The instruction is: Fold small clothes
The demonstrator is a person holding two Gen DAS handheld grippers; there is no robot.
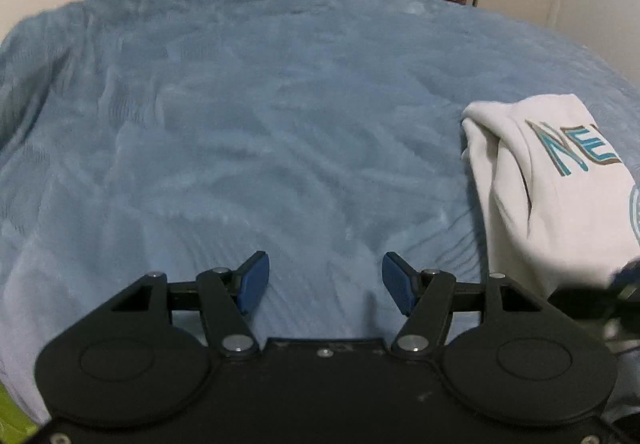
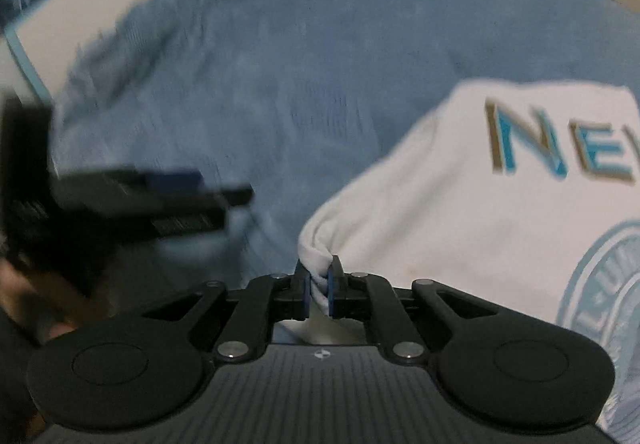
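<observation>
We see the white shirt lying bunched on the blue bed, toward its right side. Our right gripper pinches a shirt edge; our left gripper hangs open above bare blanket.

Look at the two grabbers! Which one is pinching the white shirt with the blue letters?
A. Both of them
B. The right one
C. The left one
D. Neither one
B. In the right wrist view the right gripper is shut on a bunched edge of the white shirt, while in the left wrist view the left gripper is open over the blue blanket with nothing between its pads.
</observation>
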